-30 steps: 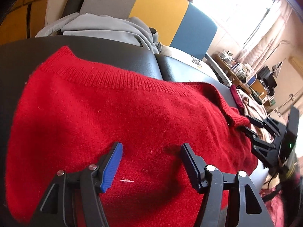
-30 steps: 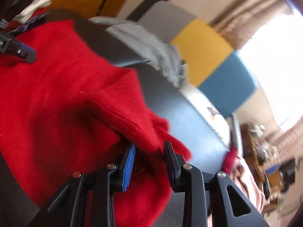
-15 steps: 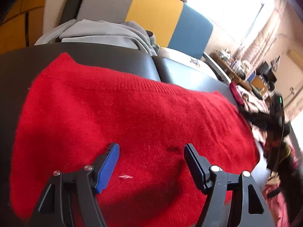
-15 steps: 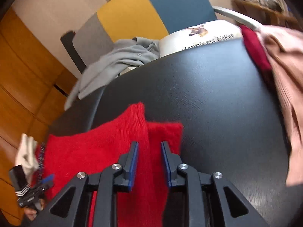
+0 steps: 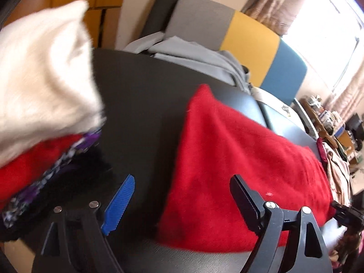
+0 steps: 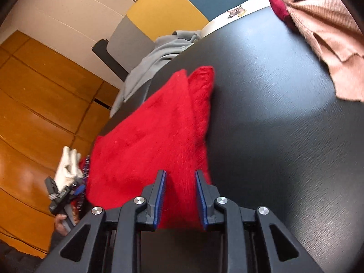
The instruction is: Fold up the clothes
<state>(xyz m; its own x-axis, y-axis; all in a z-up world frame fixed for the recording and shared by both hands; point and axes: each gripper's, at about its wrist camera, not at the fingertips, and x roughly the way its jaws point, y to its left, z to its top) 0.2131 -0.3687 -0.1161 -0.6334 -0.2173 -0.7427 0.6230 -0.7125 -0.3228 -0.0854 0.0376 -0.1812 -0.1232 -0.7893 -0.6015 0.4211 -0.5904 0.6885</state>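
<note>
Although the right gripper (image 6: 179, 195) has its two fingers part way apart, a thick fold of the red sweater (image 6: 157, 134) sits between the blue pads, and whether they actually bite the cloth or only straddle it cannot be told from the right wrist view. The left gripper (image 5: 182, 201) is spread wide and holds nothing; its blue-padded finger (image 5: 119, 204) hangs over bare black seat and its black finger (image 5: 244, 201) over the near part of the sweater (image 5: 238, 159).

The sweater lies folded into a long band on the black sofa seat (image 6: 284, 113), one end toward the seat's back edge near the grey garment (image 6: 154, 54), the other at the front edge under the right gripper. A pile of folded clothes (image 5: 41, 86), white on top, sits at the seat's left end, and a pink garment (image 6: 323, 29) at the far right corner.

The knit looks fuzzy, thick and limp, so it should be light, sag wherever unsupported, and grip well on ribbed pads. Taking it at the corners of a short end, through all layers, would likely keep the fold together.
</note>
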